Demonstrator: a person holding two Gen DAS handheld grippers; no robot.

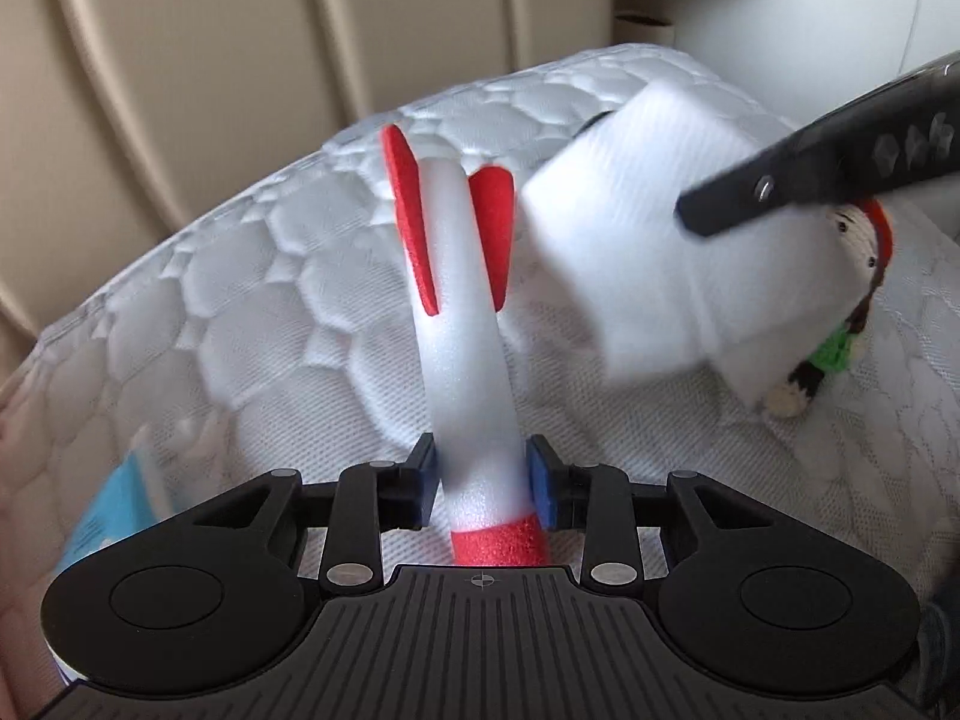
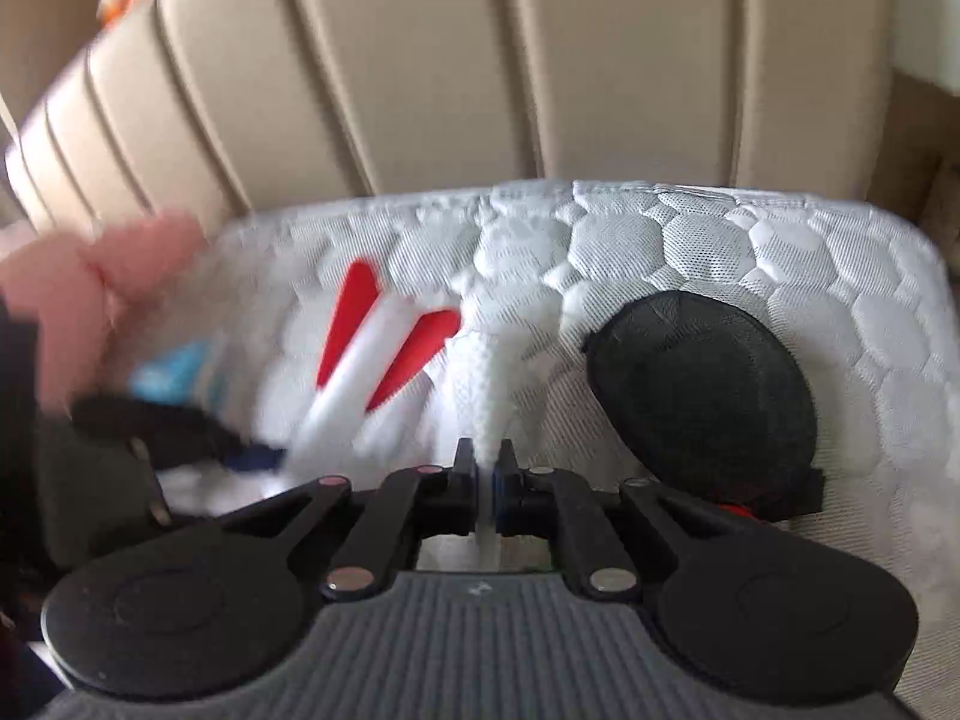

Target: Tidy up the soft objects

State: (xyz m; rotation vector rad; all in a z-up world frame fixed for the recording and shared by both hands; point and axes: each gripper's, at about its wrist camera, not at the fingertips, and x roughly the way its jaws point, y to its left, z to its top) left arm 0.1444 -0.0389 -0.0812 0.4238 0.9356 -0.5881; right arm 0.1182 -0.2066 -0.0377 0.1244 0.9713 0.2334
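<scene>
A white foam rocket (image 1: 468, 312) with red fins and a red band stands between the blue pads of my left gripper (image 1: 483, 480), which is shut on its body. It also shows, blurred, in the right wrist view as the rocket (image 2: 372, 354). My right gripper (image 2: 487, 468) is shut on a white foam block (image 2: 489, 372), seen edge-on. In the left wrist view that block (image 1: 648, 228) hangs just right of the rocket's fins, under a black finger (image 1: 810, 168) of the right gripper. A knitted doll (image 1: 840, 324) lies partly hidden behind the block.
Everything is over a white quilted mattress (image 1: 240, 300) against a beige padded headboard (image 2: 480, 60). A black oval pouch (image 2: 708, 396) lies on the mattress at the right. A blue and white item (image 2: 174, 378) lies at the left, near a pink sleeve (image 2: 90, 288).
</scene>
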